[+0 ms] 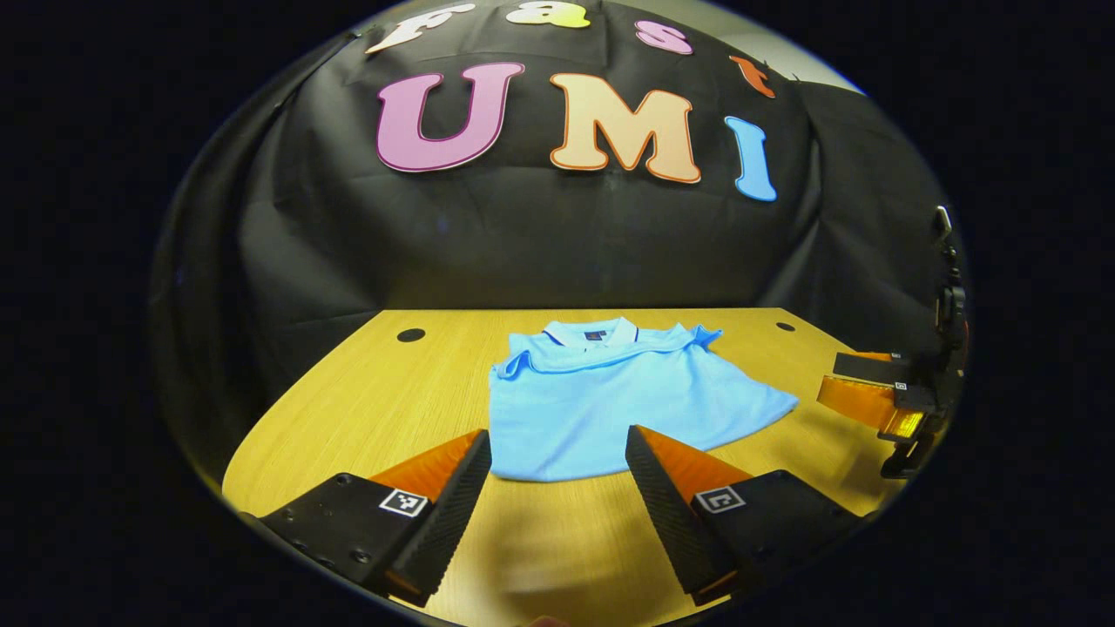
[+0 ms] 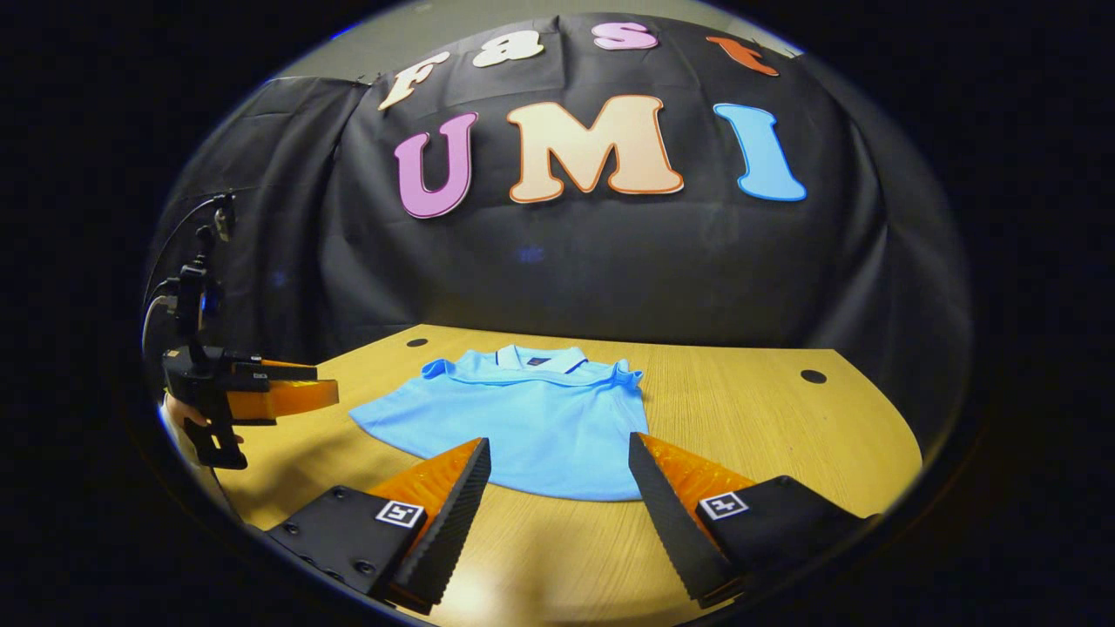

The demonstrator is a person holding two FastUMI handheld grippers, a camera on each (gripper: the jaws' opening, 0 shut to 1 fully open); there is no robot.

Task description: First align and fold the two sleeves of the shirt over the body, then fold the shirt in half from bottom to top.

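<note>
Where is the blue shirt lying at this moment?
The blue shirt lies flat on the wooden table, collar toward the black booth wall, ahead of both open tools in the left and right gripper views.

Bare table (image 1: 366,392) flanks shirt (image 1: 601,401) (both sides).

The shirt (image 1: 601,401) is soft, matt knit cloth with a ribbed collar. The table (image 2: 740,392) under it is smooth wood-grain with a slight sheen. At 12 o'clock hangs a wrinkled matt cloth wall (image 1: 540,235).
</note>
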